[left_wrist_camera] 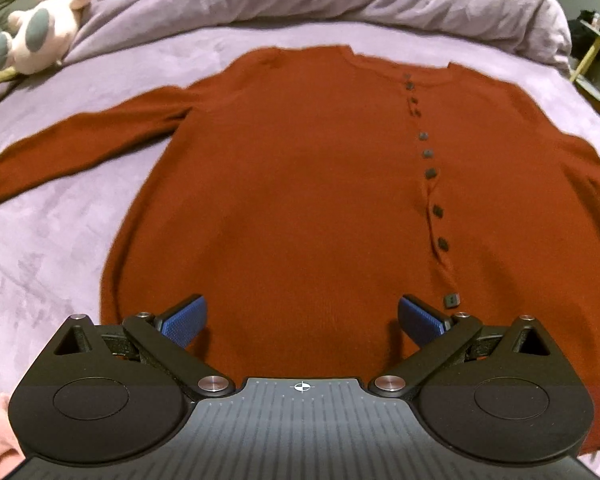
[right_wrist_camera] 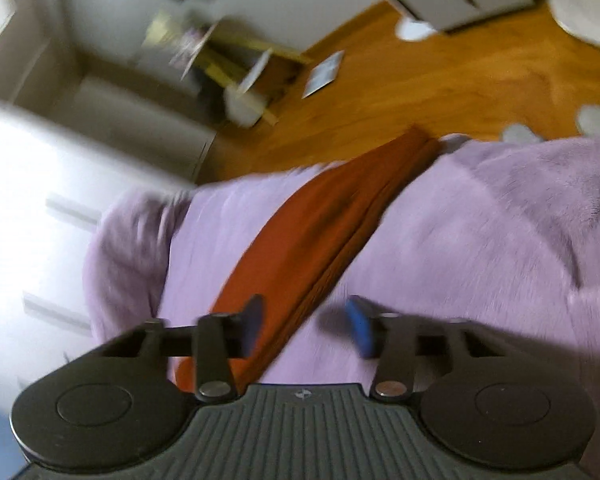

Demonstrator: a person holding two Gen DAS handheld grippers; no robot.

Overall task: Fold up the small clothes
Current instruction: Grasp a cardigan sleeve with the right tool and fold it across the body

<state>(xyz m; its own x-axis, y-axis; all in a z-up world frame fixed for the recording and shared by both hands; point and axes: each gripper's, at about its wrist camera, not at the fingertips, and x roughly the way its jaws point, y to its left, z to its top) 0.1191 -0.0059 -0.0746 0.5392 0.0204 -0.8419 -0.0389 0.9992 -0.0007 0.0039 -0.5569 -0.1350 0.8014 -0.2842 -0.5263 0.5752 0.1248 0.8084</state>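
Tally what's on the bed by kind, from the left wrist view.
Cardigan: 1
Plush toy: 1
Blanket: 1
Total: 3

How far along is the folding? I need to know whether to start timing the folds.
Done: the rust cardigan lies spread flat, buttoned, on the lilac blanket. In hand: nothing is gripped; the left gripper hovers open over the hem, and the right gripper, jaws apart, straddles a sleeve edge. Left: every fold; both sleeves lie outstretched.
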